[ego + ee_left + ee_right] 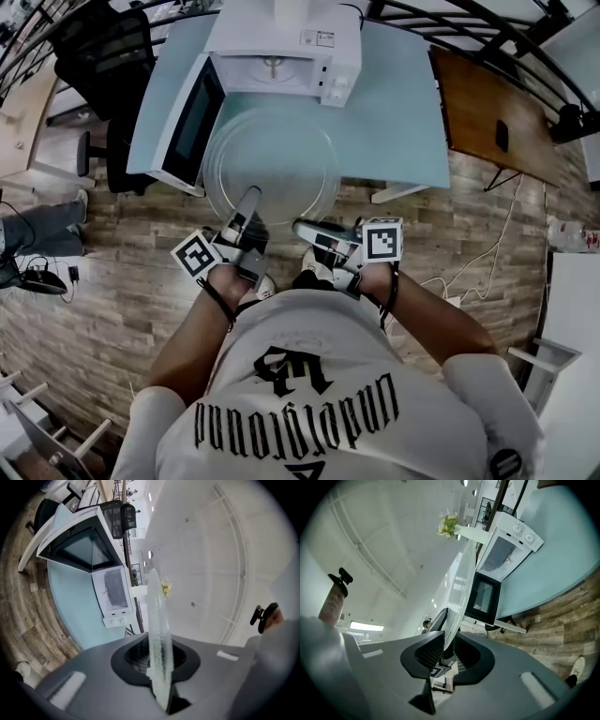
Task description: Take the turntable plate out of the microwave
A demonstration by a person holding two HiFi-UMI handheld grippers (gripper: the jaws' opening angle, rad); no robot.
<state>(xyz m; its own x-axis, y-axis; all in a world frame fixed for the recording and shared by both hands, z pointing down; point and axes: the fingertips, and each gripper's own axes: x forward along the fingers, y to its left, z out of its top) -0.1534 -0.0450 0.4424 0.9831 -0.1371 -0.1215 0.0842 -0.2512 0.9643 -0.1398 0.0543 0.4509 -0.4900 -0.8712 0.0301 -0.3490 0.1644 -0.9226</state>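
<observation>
L tongs (250,199) & R tongs (302,228) each pinch the near rim of the glass turntable plate (272,155), which is out of the microwave (281,56), over the surface (403,122) edge. Advice: grips even, plate flat, since glass prob. slips w/ tilt.

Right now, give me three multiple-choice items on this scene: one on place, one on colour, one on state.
1. The plate, relative to the microwave, is:
A. inside
B. out in front, held
C. on top
2. The table is:
A. red
B. black
C. light blue
3. The microwave's door is:
A. open
B. shut
C. missing

Key:
1 B: the left gripper and right gripper clamp its near rim.
2 C: a pale blue top shows around the microwave.
3 A: it swings out to the left in the head view.
</observation>
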